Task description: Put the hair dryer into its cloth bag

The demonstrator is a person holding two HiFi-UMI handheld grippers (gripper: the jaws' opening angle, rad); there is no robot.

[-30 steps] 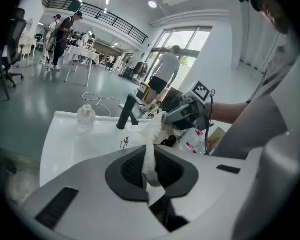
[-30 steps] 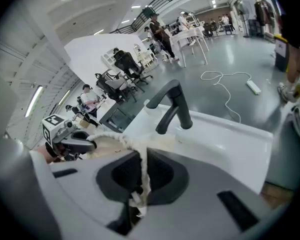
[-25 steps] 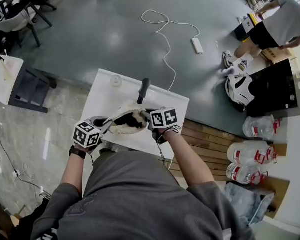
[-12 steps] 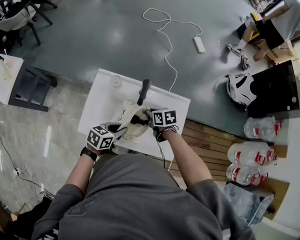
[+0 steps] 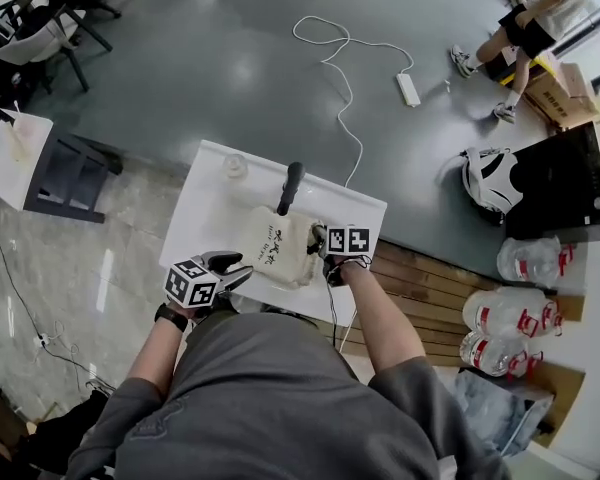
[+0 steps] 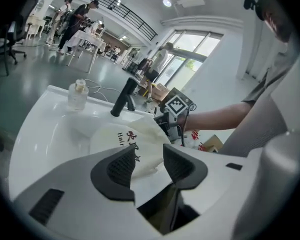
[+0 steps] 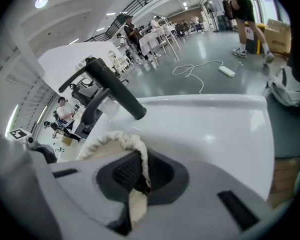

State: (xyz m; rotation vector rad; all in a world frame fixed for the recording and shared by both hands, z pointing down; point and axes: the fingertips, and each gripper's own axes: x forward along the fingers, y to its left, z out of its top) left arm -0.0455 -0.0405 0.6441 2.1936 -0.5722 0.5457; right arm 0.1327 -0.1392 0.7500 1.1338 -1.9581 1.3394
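The cream cloth bag (image 5: 278, 246) with dark print lies on the white table (image 5: 208, 196). The hair dryer's black handle (image 5: 291, 184) sticks out of the bag's far end. My right gripper (image 5: 320, 241) is at the bag's right side, shut on its gathered rim (image 7: 135, 146). The handle (image 7: 117, 91) shows just beyond those jaws. My left gripper (image 5: 236, 268) is at the bag's near left corner with its jaws opening. In the left gripper view the bag (image 6: 132, 139) shows in the gap between the pads, which do not press on it.
A small clear bottle (image 5: 235, 165) stands at the table's far left corner. On the grey floor beyond lie a white cable and a power strip (image 5: 407, 89). Water jugs (image 5: 510, 313) and a black case stand to the right. Chairs and a side table are at the left.
My left gripper has let go of the bag, opened and drawn back. The bag has sunk from a raised, open shape to lying flat. My right gripper came down with the rim.
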